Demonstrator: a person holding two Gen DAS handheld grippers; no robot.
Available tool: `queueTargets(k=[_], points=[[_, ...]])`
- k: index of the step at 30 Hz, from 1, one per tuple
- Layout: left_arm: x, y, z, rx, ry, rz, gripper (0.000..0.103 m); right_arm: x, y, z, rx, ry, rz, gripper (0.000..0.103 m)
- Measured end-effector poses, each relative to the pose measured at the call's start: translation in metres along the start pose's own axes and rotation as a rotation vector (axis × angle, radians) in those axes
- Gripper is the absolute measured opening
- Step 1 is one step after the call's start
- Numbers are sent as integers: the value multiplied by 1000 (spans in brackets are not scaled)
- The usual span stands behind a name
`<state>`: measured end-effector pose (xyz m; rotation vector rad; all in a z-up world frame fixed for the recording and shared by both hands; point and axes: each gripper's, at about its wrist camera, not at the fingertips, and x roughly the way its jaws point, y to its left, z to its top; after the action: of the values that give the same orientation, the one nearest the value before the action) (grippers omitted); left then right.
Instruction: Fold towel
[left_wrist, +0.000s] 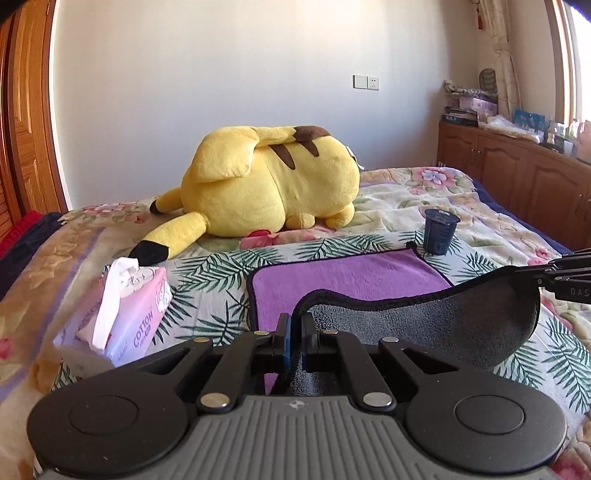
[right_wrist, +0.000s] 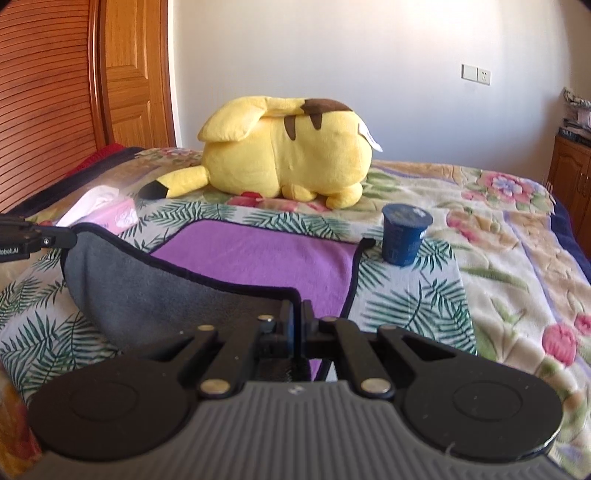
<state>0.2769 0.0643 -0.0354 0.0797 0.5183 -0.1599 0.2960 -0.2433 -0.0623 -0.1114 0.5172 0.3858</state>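
A towel, purple on top (left_wrist: 343, 280) and grey underneath (left_wrist: 424, 325), lies on the bed with a dark hem. My left gripper (left_wrist: 294, 325) is shut on its near left corner. My right gripper (right_wrist: 296, 314) is shut on the near right corner. Both corners are lifted, so the near edge hangs between the grippers and shows its grey underside (right_wrist: 147, 291). The far half of the towel (right_wrist: 258, 254) lies flat. The right gripper shows at the right edge of the left wrist view (left_wrist: 532, 277). The left gripper shows at the left edge of the right wrist view (right_wrist: 70, 236).
A dark blue cup (left_wrist: 439, 232) (right_wrist: 402, 234) stands upside down by the towel's far right corner. A pink tissue pack (left_wrist: 129, 317) lies left of the towel. A yellow plush toy (left_wrist: 269, 181) lies behind. Wooden cabinets (left_wrist: 517, 166) stand right of the bed.
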Motion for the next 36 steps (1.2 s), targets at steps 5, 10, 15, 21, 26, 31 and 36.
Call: queueTargets(k=[5,10,15,21,26,31,36], points=[[9,6,15,4,-10,8,0,8,-1,12,-24,-18,-2,4],[20,9,29,14,-26,18,0,18,-2,28,-51,-44,-12,4],[33,10,44,22,-42,27,0,30,-4,45,-91,-67,-29,4],[48,11,59,20,-62,41,0,42,-7,62,-121,-98,-46,4],[61,12,66,23,-68,61,0,54,-10,70,-130,-114,-64,4],[75,10,68,74,-79,85,0,68,-13,72,-129,-115,-74,4],[90,12,69,91,-75,94,0,81,-17,69,-114,-119,-98,4]])
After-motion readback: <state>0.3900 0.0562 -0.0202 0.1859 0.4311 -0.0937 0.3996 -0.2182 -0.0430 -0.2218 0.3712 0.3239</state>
